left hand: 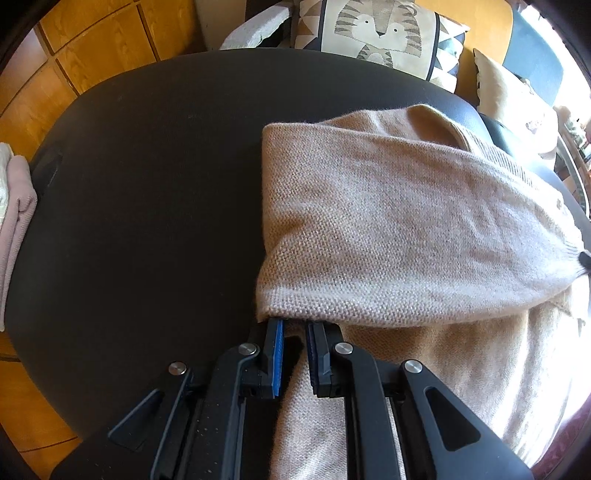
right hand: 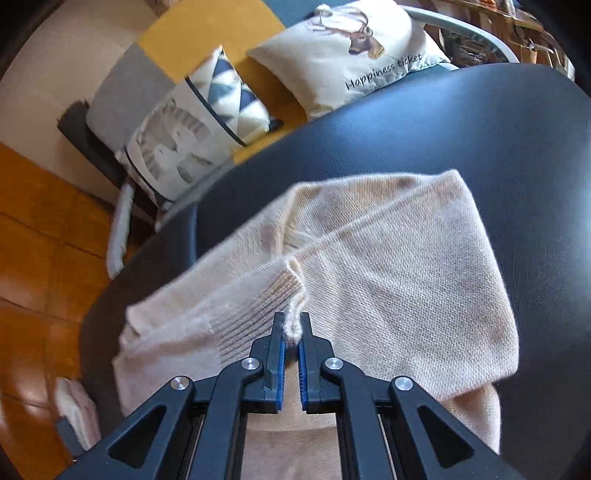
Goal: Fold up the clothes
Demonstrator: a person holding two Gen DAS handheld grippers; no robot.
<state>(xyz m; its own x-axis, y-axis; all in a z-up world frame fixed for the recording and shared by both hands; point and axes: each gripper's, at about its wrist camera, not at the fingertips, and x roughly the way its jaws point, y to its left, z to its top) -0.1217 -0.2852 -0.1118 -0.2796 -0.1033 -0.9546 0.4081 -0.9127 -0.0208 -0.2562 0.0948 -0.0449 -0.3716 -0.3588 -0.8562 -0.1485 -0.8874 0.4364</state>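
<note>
A beige knit sweater lies on a black padded table, spread over the half nearer the cushions, one part doubled back over the rest so that a thick fold edge crosses it. The left gripper has its blue-padded fingers tucked under that fold's near corner, nearly closed with a strip of the knit between them, grasping it. The right gripper is clenched on a small pinch of the sweater's edge beside the ribbed cuff, the wool bulging up between its tips. Beyond the table's far edge stand a tiger-print cushion and a deer cushion. A folded pink garment rests by the table's left edge.
</note>
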